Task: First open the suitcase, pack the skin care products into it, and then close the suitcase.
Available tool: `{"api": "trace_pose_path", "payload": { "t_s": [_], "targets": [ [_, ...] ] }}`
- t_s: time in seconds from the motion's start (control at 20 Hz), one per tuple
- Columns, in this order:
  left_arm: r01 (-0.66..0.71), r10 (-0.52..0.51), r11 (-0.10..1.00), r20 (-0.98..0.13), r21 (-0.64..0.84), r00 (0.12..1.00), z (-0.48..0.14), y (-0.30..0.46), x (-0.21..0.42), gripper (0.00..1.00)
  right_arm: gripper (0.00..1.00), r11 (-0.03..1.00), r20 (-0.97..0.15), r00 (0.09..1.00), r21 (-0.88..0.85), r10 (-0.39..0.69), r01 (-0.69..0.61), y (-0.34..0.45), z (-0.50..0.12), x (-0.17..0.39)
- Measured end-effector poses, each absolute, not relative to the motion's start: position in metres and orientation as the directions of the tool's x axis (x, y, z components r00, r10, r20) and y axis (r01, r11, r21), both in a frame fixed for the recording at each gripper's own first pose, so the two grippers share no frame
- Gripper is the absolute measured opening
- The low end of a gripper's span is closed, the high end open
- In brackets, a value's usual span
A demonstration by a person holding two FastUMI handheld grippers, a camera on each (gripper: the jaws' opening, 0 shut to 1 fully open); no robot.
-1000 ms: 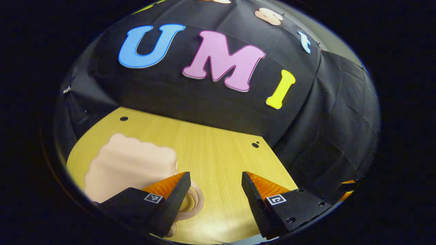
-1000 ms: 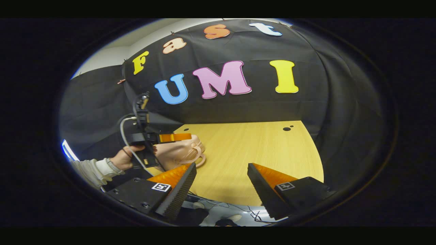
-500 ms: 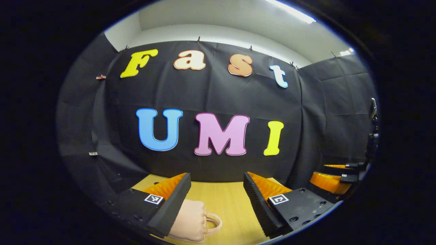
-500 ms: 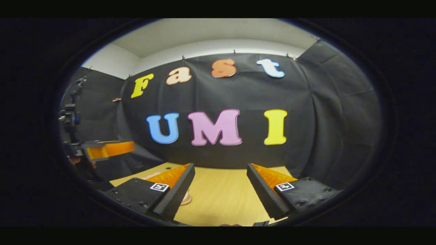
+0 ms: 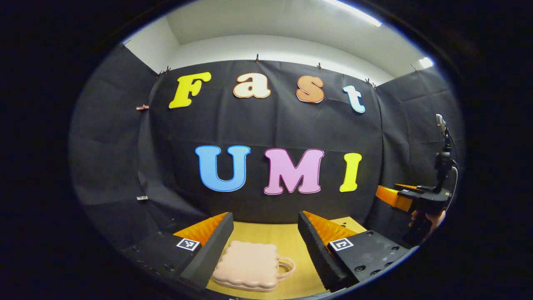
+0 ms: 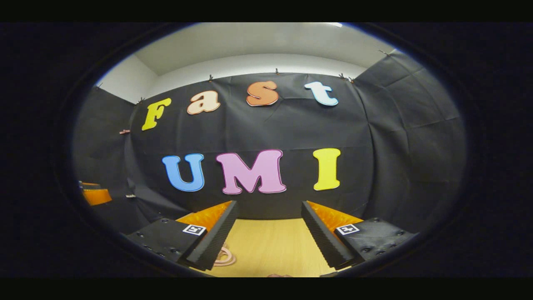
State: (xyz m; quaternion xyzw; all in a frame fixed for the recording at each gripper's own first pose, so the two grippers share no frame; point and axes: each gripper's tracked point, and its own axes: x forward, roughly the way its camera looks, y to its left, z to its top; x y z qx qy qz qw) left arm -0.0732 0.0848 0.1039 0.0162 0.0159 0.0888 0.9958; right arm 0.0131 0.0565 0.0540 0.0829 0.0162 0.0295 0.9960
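Left gripper (image 5: 264,239): black ridged fingers (image 5: 212,250), orange backing, square tag markers, screws; right gripper (image 6: 268,233) identical.

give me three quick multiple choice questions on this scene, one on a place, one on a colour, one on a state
1. Where does the suitcase lie?
A. on the wooden table
B. hung on the wall
C. in a hand

2. What colour is the suitcase?
A. blue
B. pale pink
C. green

3. How does the left gripper stand?
A. shut on the suitcase
B. shut, empty
C. open, holding nothing

Answers: 1 A, it rests flat on the tabletop. 2 B, its shell is pale pink. 3 C, the fingers stand wide apart above the suitcase.
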Motion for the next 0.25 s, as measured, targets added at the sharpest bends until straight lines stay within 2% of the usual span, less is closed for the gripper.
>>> {"api": "trace_pose_path", "payload": {
  "t_s": [0.25],
  "targets": [
    [-0.164,0.163,0.986,-0.021,-0.013,0.986,0.125,0.103,-0.074,0.97,0.97,0.981,0.004,0.995,0.167,0.096,-0.095,0.099,0.072,0.019]
  ]
}}
